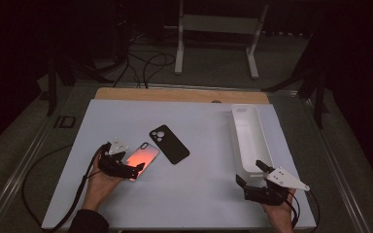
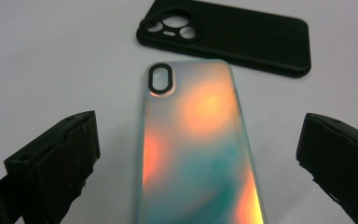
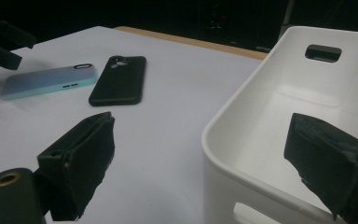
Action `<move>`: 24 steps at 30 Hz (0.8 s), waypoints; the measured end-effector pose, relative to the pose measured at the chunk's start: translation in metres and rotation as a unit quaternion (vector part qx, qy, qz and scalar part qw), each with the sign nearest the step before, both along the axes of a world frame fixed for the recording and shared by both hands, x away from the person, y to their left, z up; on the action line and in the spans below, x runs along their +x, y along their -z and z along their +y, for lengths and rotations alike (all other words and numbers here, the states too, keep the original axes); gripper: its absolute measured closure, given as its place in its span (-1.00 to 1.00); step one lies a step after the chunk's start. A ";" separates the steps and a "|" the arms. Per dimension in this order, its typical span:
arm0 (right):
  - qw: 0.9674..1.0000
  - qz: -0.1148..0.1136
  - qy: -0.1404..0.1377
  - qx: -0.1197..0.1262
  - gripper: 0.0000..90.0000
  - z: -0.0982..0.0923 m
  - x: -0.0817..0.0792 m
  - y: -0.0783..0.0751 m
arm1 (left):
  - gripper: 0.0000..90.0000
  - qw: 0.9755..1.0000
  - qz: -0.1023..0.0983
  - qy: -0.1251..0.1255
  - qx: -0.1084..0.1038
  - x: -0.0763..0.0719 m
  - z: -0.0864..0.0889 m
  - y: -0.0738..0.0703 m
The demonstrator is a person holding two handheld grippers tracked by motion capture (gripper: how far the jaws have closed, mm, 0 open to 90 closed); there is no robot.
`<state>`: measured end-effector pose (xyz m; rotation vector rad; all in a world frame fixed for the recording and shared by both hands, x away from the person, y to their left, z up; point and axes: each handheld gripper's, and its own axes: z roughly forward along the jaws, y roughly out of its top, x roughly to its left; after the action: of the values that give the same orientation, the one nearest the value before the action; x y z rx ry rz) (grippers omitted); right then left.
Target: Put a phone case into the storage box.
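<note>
Between the left gripper's (image 2: 200, 154) wide-open jaws the iridescent phone case (image 2: 198, 149) is seen lying flat on the counter (image 1: 126, 121), back up, camera cutout at the far end; the jaws straddle its near end on either side and no contact is made yet. Just beyond it, the black phone case (image 2: 242, 35) is laid flat too, angled, near but apart from the iridescent one. From the high view the left gripper (image 1: 121, 167) is placed over the near end of the iridescent case (image 1: 143, 158), with the black case (image 1: 170, 144) just to its right. Well apart at the counter's right side, the right gripper (image 1: 252, 177) is held open and empty at the near end of the white bin (image 1: 249, 138); its right jaw is seen over the bin's inside (image 3: 279, 121), the left jaw outside the wall. The bin looks empty. Step judged: approach for pick-up of the iridescent case, probably for transfer into the bin. Next move would call for lowering until the jaws flank the long edges, then closing squarely; the case is thin and slick, so a low, centred pinch is needed or it will likely skid or tilt out.
</note>
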<state>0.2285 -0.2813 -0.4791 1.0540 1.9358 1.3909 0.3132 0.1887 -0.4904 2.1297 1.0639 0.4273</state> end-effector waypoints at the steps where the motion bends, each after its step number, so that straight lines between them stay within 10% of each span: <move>1: 1.000 0.000 0.000 0.000 -0.81 0.000 0.000 0.000 | -1.00 1.000 0.004 0.000 0.003 0.001 -0.001 0.001; 15: 1.000 0.001 -0.001 -0.002 -0.81 0.000 0.000 0.000 | -1.00 0.996 0.071 0.003 0.059 0.013 -0.010 0.009; 16: 1.000 0.002 -0.001 -0.002 -0.81 0.000 0.000 0.000 | -1.00 0.992 0.095 -0.003 0.079 0.015 -0.014 0.013; 24: 1.000 0.002 -0.002 -0.003 -0.81 0.001 0.001 0.001 | -0.99 0.989 0.117 -0.002 0.092 0.019 -0.015 0.017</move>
<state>0.2292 -0.2808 -0.4798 1.0517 1.9443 1.3862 0.3320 0.1735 -0.5079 2.3868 1.1993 0.2903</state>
